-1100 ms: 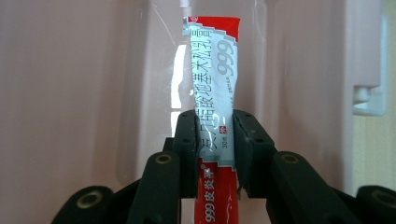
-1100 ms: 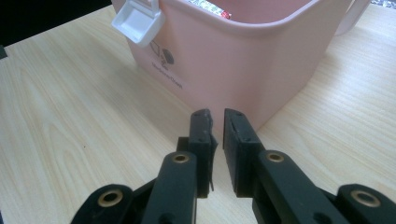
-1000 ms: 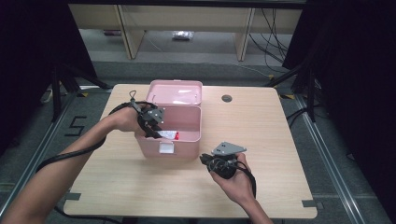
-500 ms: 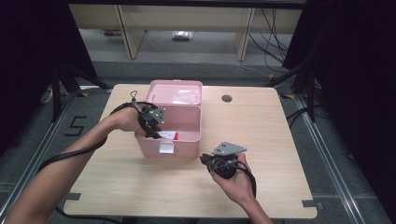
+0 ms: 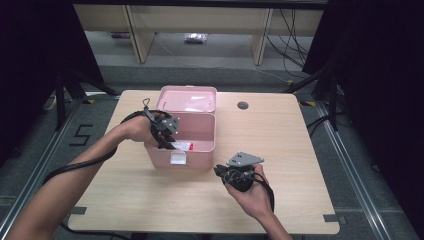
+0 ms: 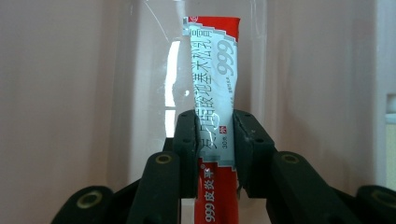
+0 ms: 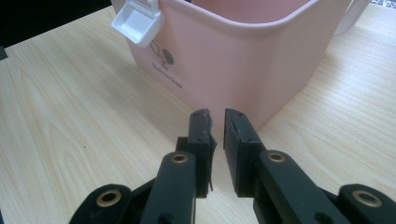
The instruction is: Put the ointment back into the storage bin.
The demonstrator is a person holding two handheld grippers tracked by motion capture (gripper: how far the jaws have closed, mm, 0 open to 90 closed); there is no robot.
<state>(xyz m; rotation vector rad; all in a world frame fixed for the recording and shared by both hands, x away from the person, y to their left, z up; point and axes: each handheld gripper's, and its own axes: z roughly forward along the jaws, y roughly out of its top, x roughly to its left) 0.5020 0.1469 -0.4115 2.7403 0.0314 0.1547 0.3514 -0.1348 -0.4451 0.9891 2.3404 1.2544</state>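
Note:
An open pink box [image 5: 212,131] stands at the table's middle, its lid [image 5: 187,99] tipped back. My left gripper [image 5: 165,136] reaches into it from the left, shut on a long red and white packet [image 6: 214,70]; the pads [image 6: 187,140] press its lower part, and the packet [image 5: 183,145] points along the box's inside wall. Off the box's front right corner, my right gripper [image 5: 220,171] rests low over the table. Its jaws [image 7: 217,116] stand a narrow gap apart with nothing between them, aimed at the pink wall [image 7: 233,60].
A white latch [image 7: 138,18] hangs from the box's front rim [image 5: 178,158]. The wooden table [image 5: 280,130] has a round cable hole [image 5: 243,105] at the back. Dark stands and floor rails flank the table.

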